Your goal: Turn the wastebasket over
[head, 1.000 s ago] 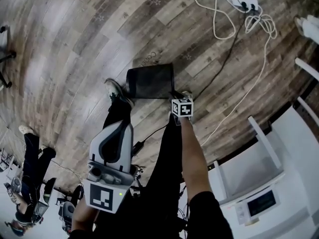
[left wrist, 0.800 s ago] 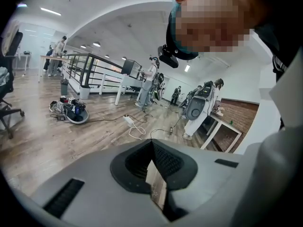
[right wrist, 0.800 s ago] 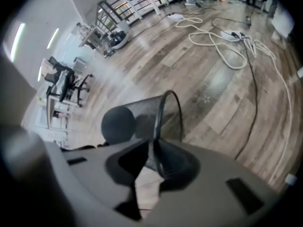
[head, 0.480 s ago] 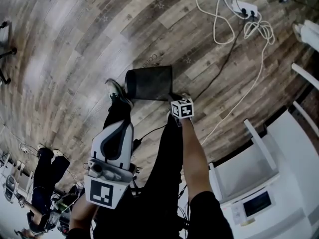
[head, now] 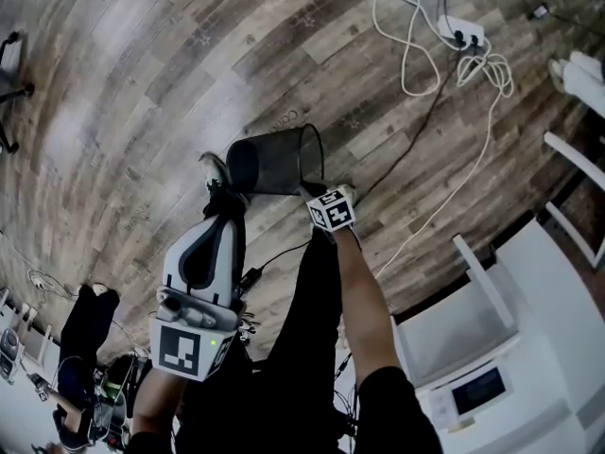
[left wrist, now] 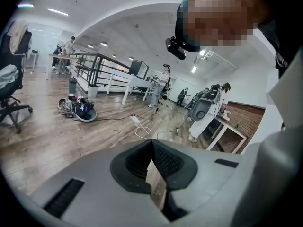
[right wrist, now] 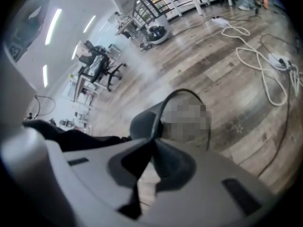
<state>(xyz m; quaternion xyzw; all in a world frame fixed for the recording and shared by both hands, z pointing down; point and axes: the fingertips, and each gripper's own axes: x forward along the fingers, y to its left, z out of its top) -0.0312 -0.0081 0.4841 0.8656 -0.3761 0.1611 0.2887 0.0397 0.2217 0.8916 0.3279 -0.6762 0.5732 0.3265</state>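
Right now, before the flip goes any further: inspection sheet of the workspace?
Surface: wood-plank floor.
Job's things: black mesh wastebasket, tilted, with its rim toward the right gripper.
Clutter: unidentified white thing at the right edge.
Grippers: right gripper jaws have just been closing and pinch the wastebasket rim. Left gripper is shut, empty, held back by the body.
Cables: white cable looped from a power strip; black cable crosses the floor right of the wastebasket.
Surroundings: white table at lower right; another person at lower left.
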